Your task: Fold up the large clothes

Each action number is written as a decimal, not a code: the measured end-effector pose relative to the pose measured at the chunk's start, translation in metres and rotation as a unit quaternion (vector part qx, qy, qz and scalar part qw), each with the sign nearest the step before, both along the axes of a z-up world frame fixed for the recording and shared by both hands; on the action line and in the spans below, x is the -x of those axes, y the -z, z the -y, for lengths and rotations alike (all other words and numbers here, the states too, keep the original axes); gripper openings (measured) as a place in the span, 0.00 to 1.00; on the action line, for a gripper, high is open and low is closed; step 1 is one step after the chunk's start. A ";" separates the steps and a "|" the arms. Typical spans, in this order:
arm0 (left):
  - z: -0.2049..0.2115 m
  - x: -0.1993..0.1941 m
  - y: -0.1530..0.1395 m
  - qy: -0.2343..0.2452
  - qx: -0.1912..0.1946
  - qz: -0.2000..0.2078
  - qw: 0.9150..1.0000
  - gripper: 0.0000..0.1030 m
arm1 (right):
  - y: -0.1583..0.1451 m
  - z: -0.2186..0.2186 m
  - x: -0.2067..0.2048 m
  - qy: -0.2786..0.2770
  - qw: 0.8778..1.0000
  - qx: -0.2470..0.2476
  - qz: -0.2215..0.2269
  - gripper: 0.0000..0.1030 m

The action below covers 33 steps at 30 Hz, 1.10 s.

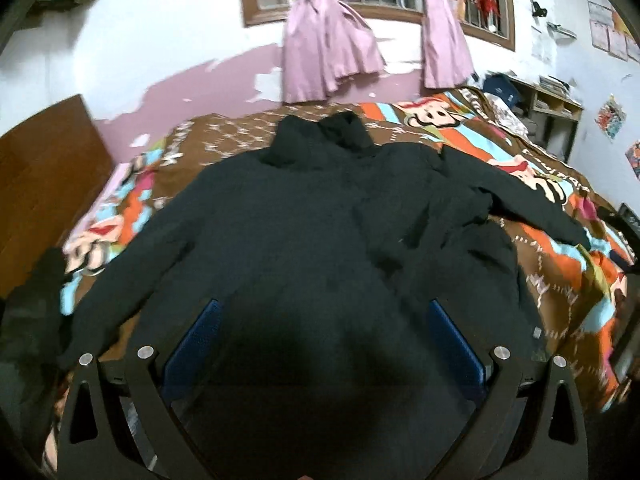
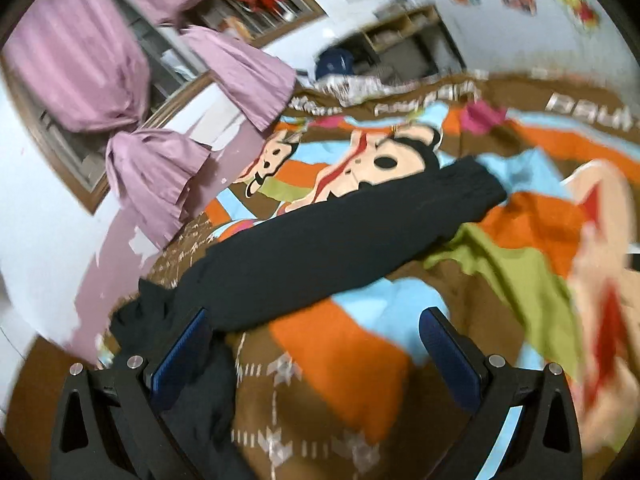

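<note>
A large black high-collared jacket [image 1: 288,220] lies spread on the bed, collar toward the far wall, both sleeves stretched outward. My left gripper [image 1: 324,312] hovers open over the jacket's lower body, blue pads wide apart, nothing between them. In the right wrist view the jacket's right sleeve [image 2: 344,232] runs diagonally across the bedspread, its cuff at the upper right. My right gripper [image 2: 316,320] is open just in front of the sleeve's shoulder end; its left pad sits beside black fabric, its right pad over the bedspread.
A colourful cartoon-print bedspread [image 1: 560,264] covers the bed. A wooden headboard [image 1: 44,184] stands at the left. Pink curtains [image 1: 332,48] hang at the window behind. A shelf unit [image 1: 556,116] stands at the far right. A dark garment pile [image 1: 28,312] lies at the left edge.
</note>
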<state>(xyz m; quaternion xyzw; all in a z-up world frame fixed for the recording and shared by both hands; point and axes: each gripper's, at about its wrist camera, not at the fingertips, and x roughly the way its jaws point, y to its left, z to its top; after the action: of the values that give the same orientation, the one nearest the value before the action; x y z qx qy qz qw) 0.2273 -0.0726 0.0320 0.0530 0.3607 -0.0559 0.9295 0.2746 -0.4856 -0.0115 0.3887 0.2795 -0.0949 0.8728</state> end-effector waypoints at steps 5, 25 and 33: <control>0.028 -0.081 0.023 0.017 0.034 -0.060 0.997 0.97 | 0.038 0.034 -0.053 0.008 0.998 -0.035 -0.060 1.00; 0.132 -0.265 0.117 0.108 0.082 -0.178 0.975 0.97 | 0.054 0.089 -0.082 0.088 0.991 -0.065 -0.082 0.14; 0.063 -0.254 0.097 0.072 0.177 -0.170 0.967 0.97 | -0.093 -0.001 -0.107 0.003 0.978 0.207 0.020 0.08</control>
<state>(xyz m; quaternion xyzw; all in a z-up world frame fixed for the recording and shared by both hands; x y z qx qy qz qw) 0.4810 -0.1359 -0.0646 -0.0965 0.4929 -0.1936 0.8428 0.3818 -0.4848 0.0815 0.2023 0.2349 -0.1450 0.9396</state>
